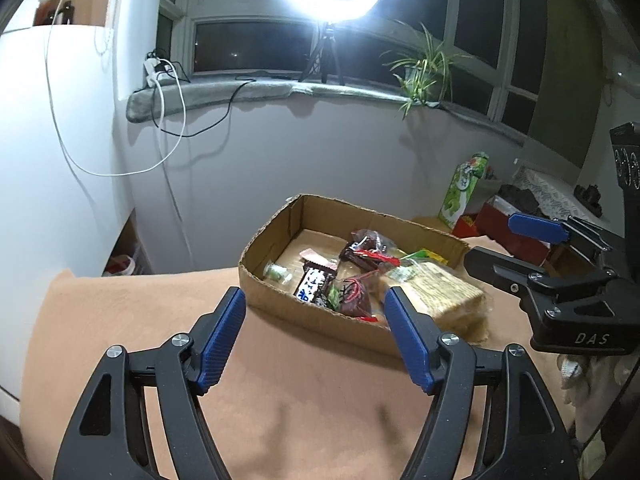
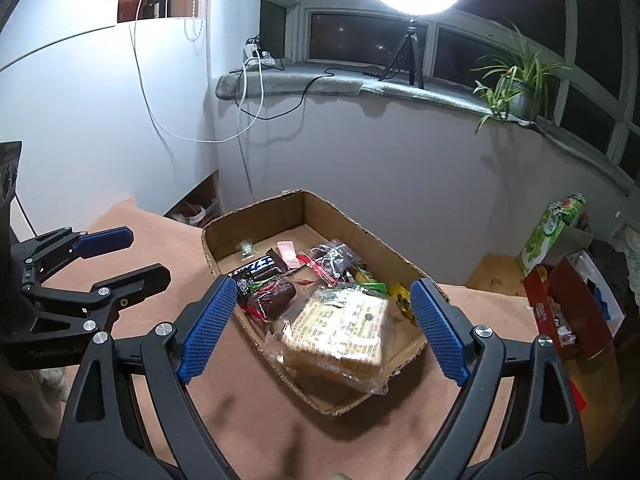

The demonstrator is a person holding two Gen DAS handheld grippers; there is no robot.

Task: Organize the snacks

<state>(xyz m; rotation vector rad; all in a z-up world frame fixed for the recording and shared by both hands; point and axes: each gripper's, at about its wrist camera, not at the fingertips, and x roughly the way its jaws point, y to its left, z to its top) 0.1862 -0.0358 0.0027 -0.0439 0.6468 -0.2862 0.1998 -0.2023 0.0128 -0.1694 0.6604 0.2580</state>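
Cardboard box [image 2: 256,216] holds snacks [image 2: 340,316]; left tongs [image 1: 314,320] and right tongs [image 2: 320,312] gape empty.

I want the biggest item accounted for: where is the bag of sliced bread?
In both views the bread bag lies in the cardboard box, at its near right corner, overhanging the rim, beside dark red snack packets.

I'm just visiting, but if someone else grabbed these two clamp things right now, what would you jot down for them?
Left gripper: open, empty, short of the cardboard box.
Right gripper: open, empty, over the box's near edge.
Done: snacks in the box, including a bagged block of crackers leaning over the near rim, a black candy bar and dark red packets.
Left: no snacks visible loose on the tan tabletop; maybe seat the crackers.
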